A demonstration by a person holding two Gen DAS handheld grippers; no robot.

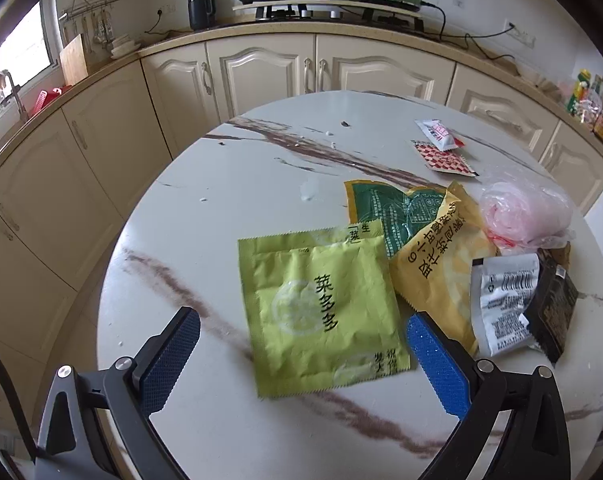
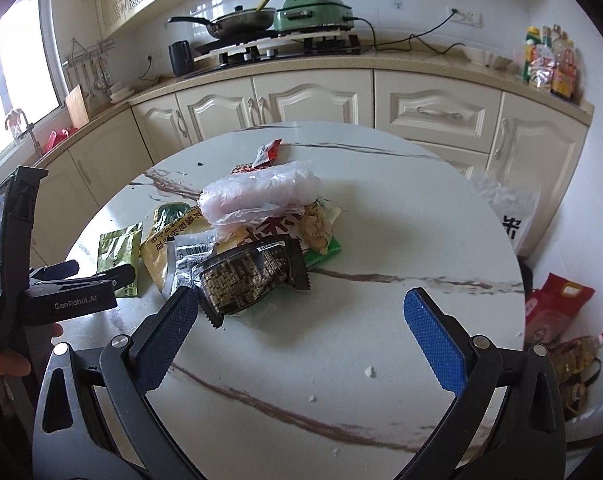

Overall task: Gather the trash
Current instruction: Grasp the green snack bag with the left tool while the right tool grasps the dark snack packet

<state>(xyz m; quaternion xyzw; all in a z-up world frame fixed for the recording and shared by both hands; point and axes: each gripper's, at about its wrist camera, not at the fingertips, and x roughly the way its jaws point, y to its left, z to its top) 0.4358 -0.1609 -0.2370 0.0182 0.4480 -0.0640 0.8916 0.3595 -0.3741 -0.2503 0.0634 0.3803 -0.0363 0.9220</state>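
The left gripper [image 1: 303,326] hangs low over the round marble table [image 1: 221,216], its 2 blue-padded jaws spread wide with nothing between them but the green sachet [image 1: 321,312], which lies flat on the tabletop. At 2 o'clock from it the yellow packet [image 1: 433,264] overlaps its far corner, and at 3 o'clock a white wrapper [image 1: 501,300] rests against a dark wrapper [image 1: 553,304]. Farther, at 1 o'clock, sits a crumpled pink plastic bag [image 1: 529,212]; what it holds cannot be told. Beyond that, 2 small sachets, a red-checked one [image 1: 445,158] and a white one [image 1: 439,134], lie touching.

The right gripper [image 2: 301,310] also has its jaws wide apart and empty; its left pad is just beside the dark wrapper [image 2: 245,280] at 11 o'clock. Behind, the pink plastic bag [image 2: 261,192] tops the trash pile. At 9 o'clock the left gripper [image 2: 81,280] hovers by the green sachet [image 2: 117,248].

On the far counter, a frying pan [image 2: 241,20] with a lid and a utensil sits on the stove.
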